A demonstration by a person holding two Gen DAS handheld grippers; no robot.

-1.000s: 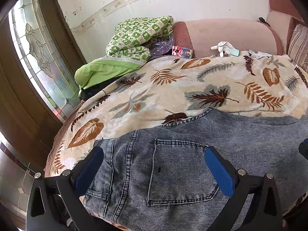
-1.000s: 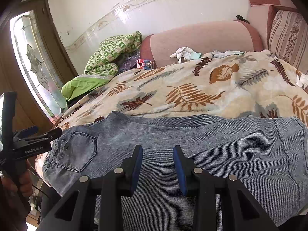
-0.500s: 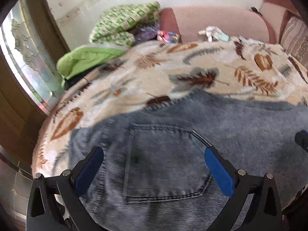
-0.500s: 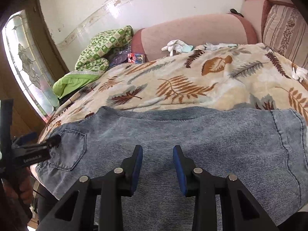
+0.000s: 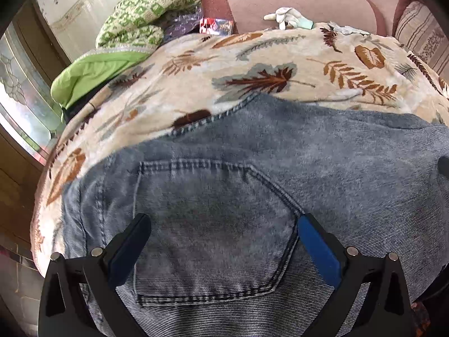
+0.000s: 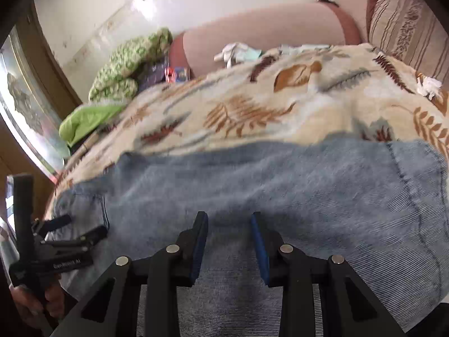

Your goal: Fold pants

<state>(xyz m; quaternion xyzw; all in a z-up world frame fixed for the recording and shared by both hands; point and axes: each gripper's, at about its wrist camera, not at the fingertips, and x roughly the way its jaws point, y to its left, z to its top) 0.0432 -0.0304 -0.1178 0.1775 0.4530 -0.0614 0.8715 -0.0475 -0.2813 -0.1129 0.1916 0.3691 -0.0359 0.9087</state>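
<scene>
Blue-grey denim pants (image 5: pixel 336 154) lie flat across the near edge of a bed, on a leaf-print blanket (image 5: pixel 266 56). My left gripper (image 5: pixel 221 224) hangs open just above the pants, its fingers spread wide to either side of the back pocket (image 5: pixel 207 216). In the right wrist view the pants (image 6: pixel 308 182) stretch from left to right. My right gripper (image 6: pixel 228 219) hovers over the middle of the leg with a narrow gap between its blue pads and no fold of denim between them. The left gripper (image 6: pixel 78 226) shows at the far left, held by a hand.
At the back left a green patterned quilt (image 5: pixel 146 19) sits on a lime-green cloth (image 5: pixel 92 70). A pink padded backrest (image 5: pixel 294 2) has white gloves (image 5: pixel 286 18) and a small red box (image 5: pixel 216 25) in front. A striped pillow (image 6: pixel 407 33) stands far right, a glass door (image 5: pixel 16 98) left.
The left gripper has sunk and tipped down towards the back pocket, which now looks larger. The right gripper has edged a little closer to the pants. Both jaw gaps look unchanged.
</scene>
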